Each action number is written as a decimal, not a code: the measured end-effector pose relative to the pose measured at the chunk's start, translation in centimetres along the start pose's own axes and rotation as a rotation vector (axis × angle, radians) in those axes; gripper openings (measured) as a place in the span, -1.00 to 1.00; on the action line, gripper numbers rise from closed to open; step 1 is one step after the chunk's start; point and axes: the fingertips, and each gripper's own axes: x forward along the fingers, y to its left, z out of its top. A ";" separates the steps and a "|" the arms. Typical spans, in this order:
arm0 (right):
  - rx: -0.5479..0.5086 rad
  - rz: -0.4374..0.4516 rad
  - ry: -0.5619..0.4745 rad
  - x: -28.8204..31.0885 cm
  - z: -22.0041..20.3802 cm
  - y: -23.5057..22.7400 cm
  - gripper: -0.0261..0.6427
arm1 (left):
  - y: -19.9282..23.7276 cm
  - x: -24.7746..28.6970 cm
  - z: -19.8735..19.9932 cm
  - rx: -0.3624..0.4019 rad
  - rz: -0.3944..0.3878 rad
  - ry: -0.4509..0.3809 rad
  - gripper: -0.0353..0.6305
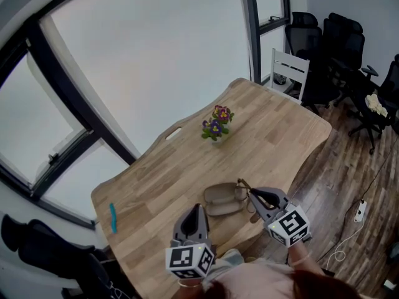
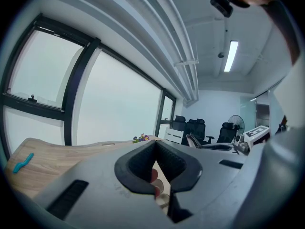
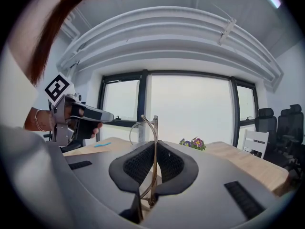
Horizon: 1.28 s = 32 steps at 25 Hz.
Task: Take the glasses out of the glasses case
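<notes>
Right tongs (image 3: 154, 147): clamped on glasses (image 3: 155, 127), held just right of case (image 1: 218, 199) | Case: open, near edge of worktop (image 1: 274, 129) | Left tongs (image 2: 156, 146): closed, empty, near side of case.

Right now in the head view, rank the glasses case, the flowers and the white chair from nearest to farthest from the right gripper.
1. Glasses case: just left of the right gripper, near the table's front edge.
2. Flowers: mid-table, farther back.
3. White chair: beyond the table's far end.
</notes>
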 end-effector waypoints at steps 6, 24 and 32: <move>-0.010 -0.001 -0.009 -0.9 0.4 0.3 -0.88 | -0.6 -0.7 -0.1 0.001 0.005 -0.006 -0.89; -0.019 -0.003 -0.011 -3.0 0.8 0.4 -0.88 | -2.0 -1.6 -0.7 -0.002 0.006 -0.005 -0.89; -0.020 0.000 -0.009 -3.2 0.7 0.4 -0.88 | -2.2 -1.5 -1.0 -0.006 0.001 0.002 -0.89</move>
